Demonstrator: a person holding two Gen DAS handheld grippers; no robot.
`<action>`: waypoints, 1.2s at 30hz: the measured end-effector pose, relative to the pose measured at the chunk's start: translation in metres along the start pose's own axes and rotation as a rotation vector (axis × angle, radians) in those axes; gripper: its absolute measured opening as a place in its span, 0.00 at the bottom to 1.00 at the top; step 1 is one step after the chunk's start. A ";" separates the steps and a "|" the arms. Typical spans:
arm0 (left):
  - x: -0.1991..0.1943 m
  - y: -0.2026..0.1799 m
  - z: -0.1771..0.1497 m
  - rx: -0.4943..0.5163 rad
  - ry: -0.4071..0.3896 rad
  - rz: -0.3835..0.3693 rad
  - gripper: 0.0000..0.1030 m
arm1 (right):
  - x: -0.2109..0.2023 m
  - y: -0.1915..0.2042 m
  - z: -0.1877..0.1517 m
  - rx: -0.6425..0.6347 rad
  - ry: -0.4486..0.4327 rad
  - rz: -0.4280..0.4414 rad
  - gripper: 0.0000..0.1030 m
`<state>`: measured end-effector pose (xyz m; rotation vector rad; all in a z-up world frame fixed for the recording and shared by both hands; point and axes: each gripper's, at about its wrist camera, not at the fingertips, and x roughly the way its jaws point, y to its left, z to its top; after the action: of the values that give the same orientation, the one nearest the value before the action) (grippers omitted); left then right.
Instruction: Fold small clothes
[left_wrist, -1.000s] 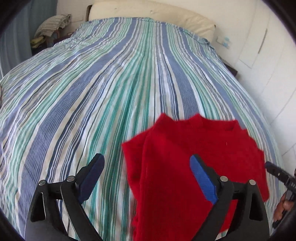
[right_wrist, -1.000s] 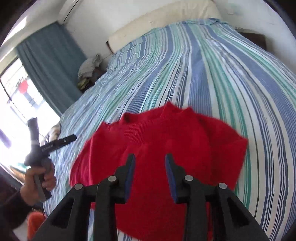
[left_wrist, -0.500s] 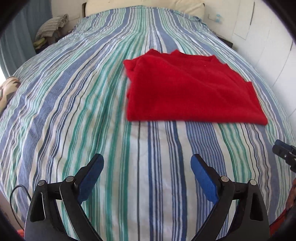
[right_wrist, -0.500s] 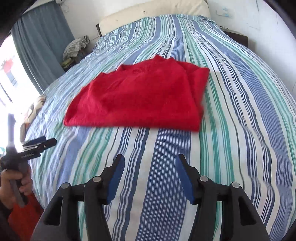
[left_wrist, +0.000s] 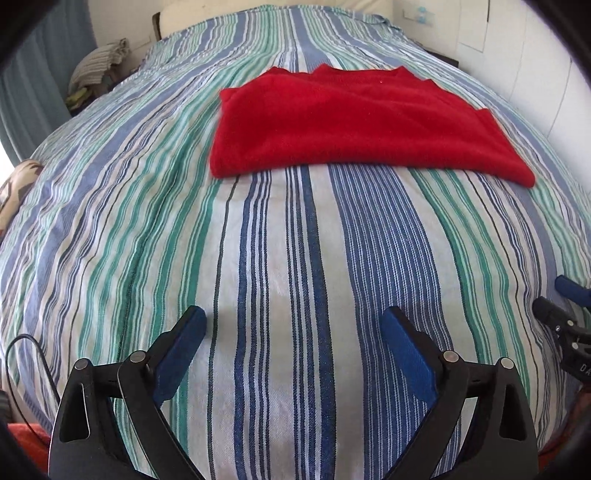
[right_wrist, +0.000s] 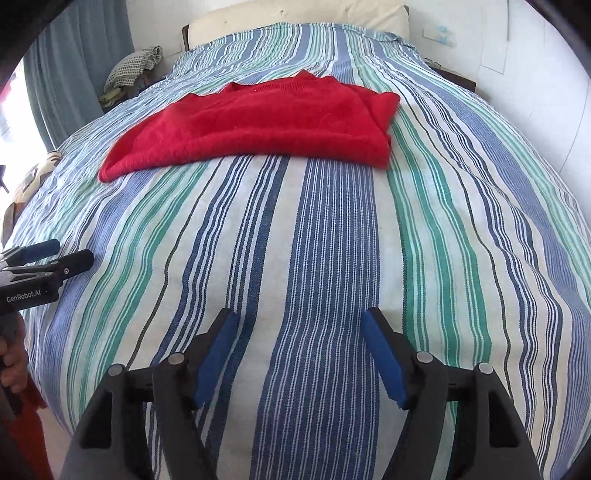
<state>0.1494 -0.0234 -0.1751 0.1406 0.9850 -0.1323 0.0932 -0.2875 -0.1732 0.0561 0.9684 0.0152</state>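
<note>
- A blue-grey curtain (left_wrist: 22, 92) hangs at the far left of the room, by the window.
- Next to it, beside the head of the bed, a heap of striped cloth (left_wrist: 98, 68) lies on some low furniture that I can't make out.
- The bed (left_wrist: 295, 258) fills the middle of the room, under a cover striped in blue, green and white, with a cream pillow (right_wrist: 295, 14) across its head.
- A patterned cushion (left_wrist: 16, 184) lies at the bed's left edge.
- The left gripper (left_wrist: 293, 336) hovers over bare cover near the foot of the bed; its blue pads stand wide apart with only striped cloth showing between them, so it is released and grips nothing.
- A hand (right_wrist: 13, 363) holds that gripper's handle, seen at the left edge of the right wrist view.
- The sweater (left_wrist: 354, 122), red and knitted, lies folded flat into a wide rectangle across the middle of the bed, neckline toward the pillow, well apart from both grippers.
- Its right end shows doubled layers where the fold sits.
- The right gripper (right_wrist: 297, 328) hangs just beside the left one, also over bare cover near the foot; its jaws are opening and nothing is between them.
- White wall and cupboard doors (left_wrist: 517, 48) close off the right side.
</note>
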 end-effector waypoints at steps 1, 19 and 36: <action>0.001 -0.001 -0.001 0.004 0.001 0.002 0.95 | 0.001 0.001 -0.001 0.000 -0.004 -0.002 0.71; 0.019 -0.003 -0.016 0.036 -0.023 0.005 0.99 | 0.005 0.012 -0.007 -0.059 -0.046 -0.056 0.74; 0.019 -0.009 -0.019 0.060 -0.026 0.027 0.99 | 0.007 0.019 -0.007 -0.074 -0.031 -0.107 0.75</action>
<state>0.1429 -0.0303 -0.2016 0.2063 0.9532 -0.1386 0.0916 -0.2676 -0.1818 -0.0639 0.9384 -0.0482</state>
